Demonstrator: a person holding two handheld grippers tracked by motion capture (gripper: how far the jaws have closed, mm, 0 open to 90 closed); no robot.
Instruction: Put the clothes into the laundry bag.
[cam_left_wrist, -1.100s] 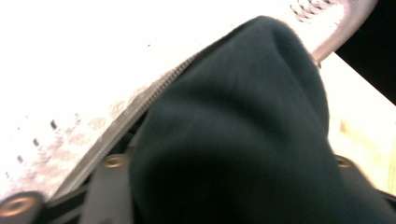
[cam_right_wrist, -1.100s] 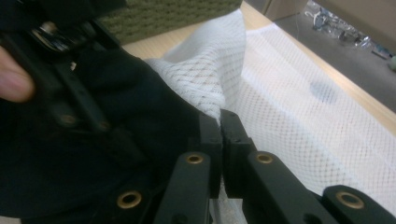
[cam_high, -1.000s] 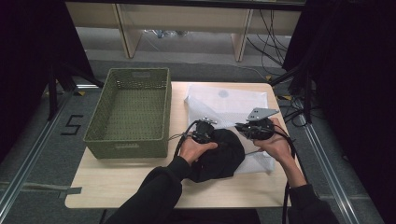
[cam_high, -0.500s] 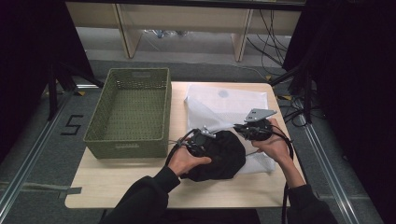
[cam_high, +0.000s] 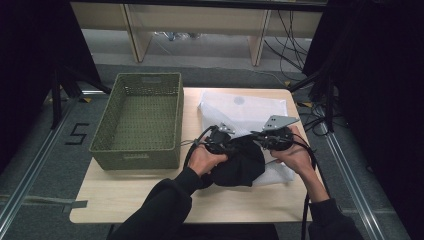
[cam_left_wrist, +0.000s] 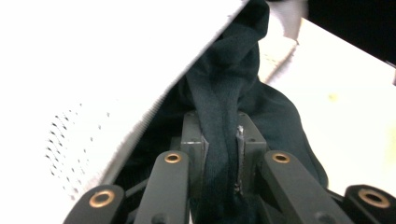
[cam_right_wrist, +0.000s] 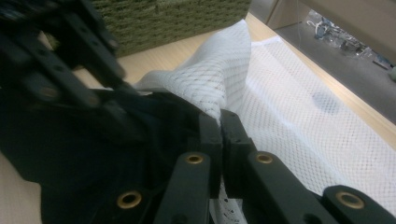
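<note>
1. The table (cam_high: 150, 200) was the biggest thing. A green basket (cam_high: 137, 120) sat on its left side.
2. A white net bag (cam_high: 245, 107) lay on the table, right of the basket. I think I was pushing the black cloth (cam_high: 240, 162) into it. The cloth lay near my edge of the table, on the bag's near end, with the bag's edge lifted over it.
3. What could go wrong: the net is thin, so it could slip out of my right gripper (cam_right_wrist: 220, 122), and then the bag's mouth would fall shut. The cloth could also catch on the net and bunch up outside.
4. My left gripper (cam_left_wrist: 221, 140) had just been closing. It was clamped on a fold of the black cloth, and the fold ran up between its fingers (cam_left_wrist: 194, 140).
5. My right gripper was pressed tight together on the edge of the white net bag, holding it up.
</note>
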